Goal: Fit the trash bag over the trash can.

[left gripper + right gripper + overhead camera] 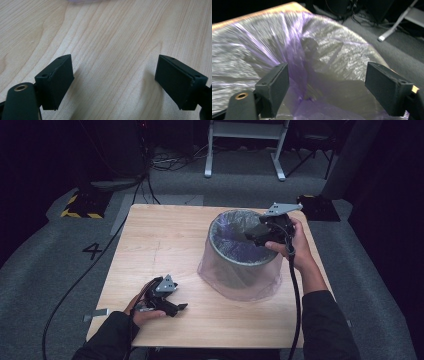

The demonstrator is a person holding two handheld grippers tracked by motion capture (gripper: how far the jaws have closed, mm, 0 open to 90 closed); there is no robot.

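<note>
A round bin [239, 270] lined with a thin purple plastic bag [235, 240] stands on the right half of the wooden table [165, 235]. My right gripper [252, 234] hovers over the bin's right rim, its black jaws wide apart and pointing into the opening. In the right gripper view the bag's crinkled lining [317, 57] lies beyond the open right gripper [325, 85], with nothing between the pads. My left gripper [180, 307] rests low near the table's front left, open. In the left gripper view the left gripper [113, 80] spans bare wood.
The bag's loose skirt [260, 287] spreads on the table around the bin's base. Beyond the table lie grey carpet, cables [170, 162], a white frame's legs [245, 150] and a yellow-black striped base [82, 205].
</note>
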